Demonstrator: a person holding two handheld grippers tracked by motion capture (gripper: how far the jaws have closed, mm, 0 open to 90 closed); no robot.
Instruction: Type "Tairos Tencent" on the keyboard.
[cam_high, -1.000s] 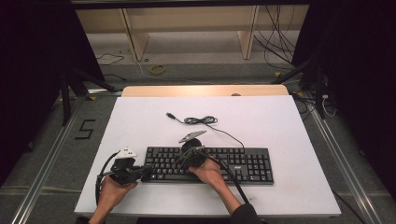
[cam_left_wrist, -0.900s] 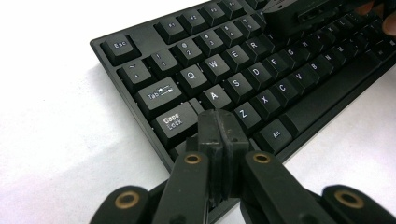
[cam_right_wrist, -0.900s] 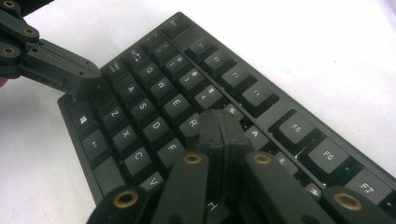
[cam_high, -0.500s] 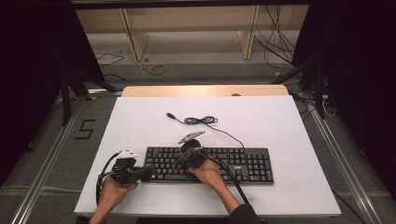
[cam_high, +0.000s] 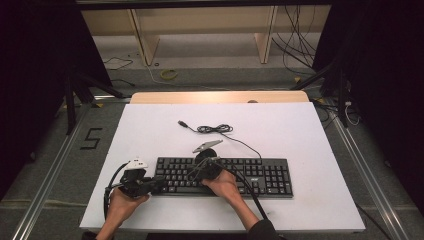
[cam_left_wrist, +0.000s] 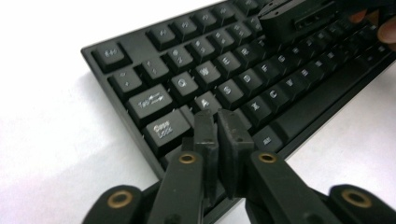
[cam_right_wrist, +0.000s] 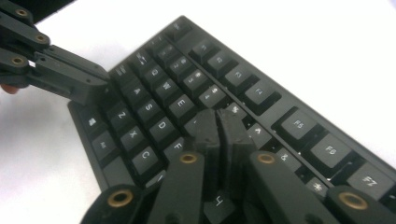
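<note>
A black keyboard (cam_high: 250, 175) lies across the near half of the white table (cam_high: 300, 135). My left gripper (cam_high: 153, 184) is at the keyboard's left end. In the left gripper view its tips (cam_left_wrist: 217, 114) hover over the keyboard (cam_left_wrist: 243, 70) by the A and Caps Lock keys. My right gripper (cam_high: 199, 170) is over the left-middle keys, and its tips (cam_right_wrist: 217, 114) sit above the letter rows of the keyboard (cam_right_wrist: 261, 93). Both pairs of jaws have just been opening slightly; only a thin slit shows and nothing is between them.
The keyboard's black cable (cam_high: 215, 129) lies coiled behind it, with its plug pointing left. A wooden board (cam_high: 220, 96) borders the table's far edge. The two grippers are close together, and the left one (cam_right_wrist: 60, 74) shows in the right gripper view.
</note>
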